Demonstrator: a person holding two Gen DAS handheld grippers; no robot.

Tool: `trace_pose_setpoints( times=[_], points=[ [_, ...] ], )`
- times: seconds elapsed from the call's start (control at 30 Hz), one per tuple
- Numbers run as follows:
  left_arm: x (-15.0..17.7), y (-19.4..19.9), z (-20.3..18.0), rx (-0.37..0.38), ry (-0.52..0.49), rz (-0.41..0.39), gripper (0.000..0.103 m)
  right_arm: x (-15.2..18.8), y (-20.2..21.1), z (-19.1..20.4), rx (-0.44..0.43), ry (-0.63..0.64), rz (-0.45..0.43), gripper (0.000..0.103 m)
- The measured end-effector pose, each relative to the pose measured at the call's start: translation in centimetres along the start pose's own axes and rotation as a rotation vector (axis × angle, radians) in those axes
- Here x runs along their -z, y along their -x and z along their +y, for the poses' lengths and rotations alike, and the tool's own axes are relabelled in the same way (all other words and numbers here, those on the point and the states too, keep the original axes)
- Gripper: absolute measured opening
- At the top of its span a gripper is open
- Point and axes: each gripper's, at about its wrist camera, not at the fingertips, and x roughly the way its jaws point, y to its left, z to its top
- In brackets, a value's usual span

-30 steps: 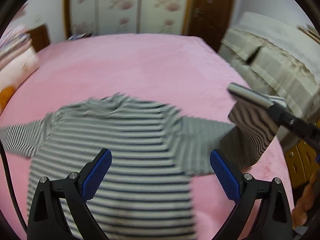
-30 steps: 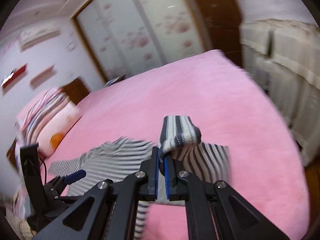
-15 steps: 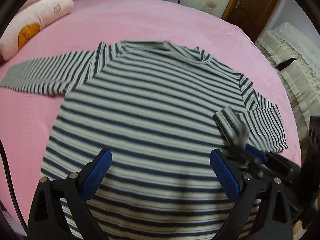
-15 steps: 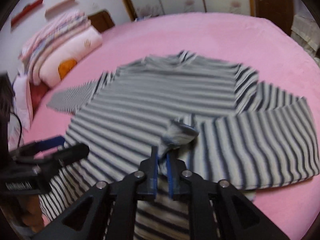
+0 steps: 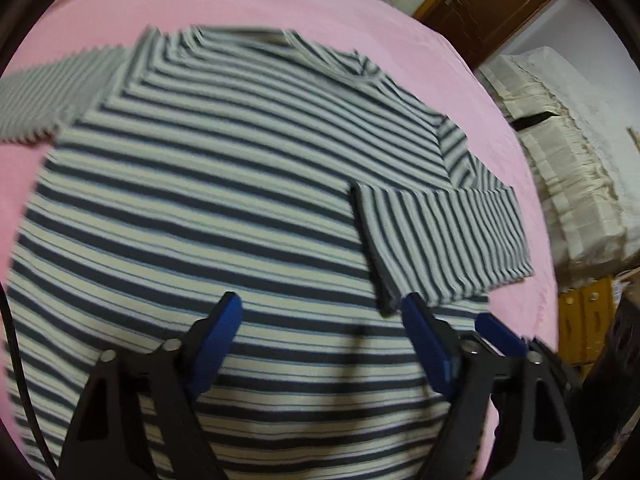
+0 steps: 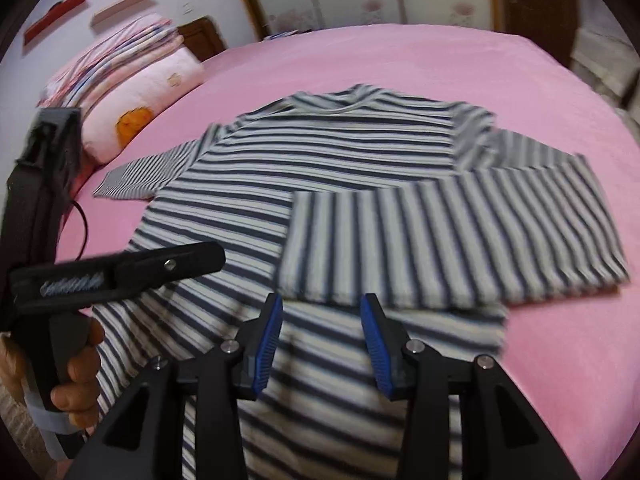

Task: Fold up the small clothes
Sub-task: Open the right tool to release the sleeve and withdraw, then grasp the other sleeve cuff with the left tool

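One striped shirt, one sleeve folded.

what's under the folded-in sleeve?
The sleeve lies across the striped shirt body; its outer end rests on the pink bedspread. Shirt fabric beneath it is hidden.

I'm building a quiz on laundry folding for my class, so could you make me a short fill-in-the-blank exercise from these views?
1. The striped top lies spread on a ____ bedcover.
2. One sleeve lies folded across the top; the other sleeve still lies ____.
3. The right tool is ____, with nothing between its pads.

Missing words: pink; spread out; open
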Motion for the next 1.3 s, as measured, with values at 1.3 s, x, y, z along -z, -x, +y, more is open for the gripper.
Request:
trace_pose_setpoints(
  times=[1.3],
  points=[
    [-0.1,-6.6,-3.0,0.388,0.288,0.087,0.069,6.2,5.0,-8.0,0.006,-0.309,-0.123,0.041]
  ],
)
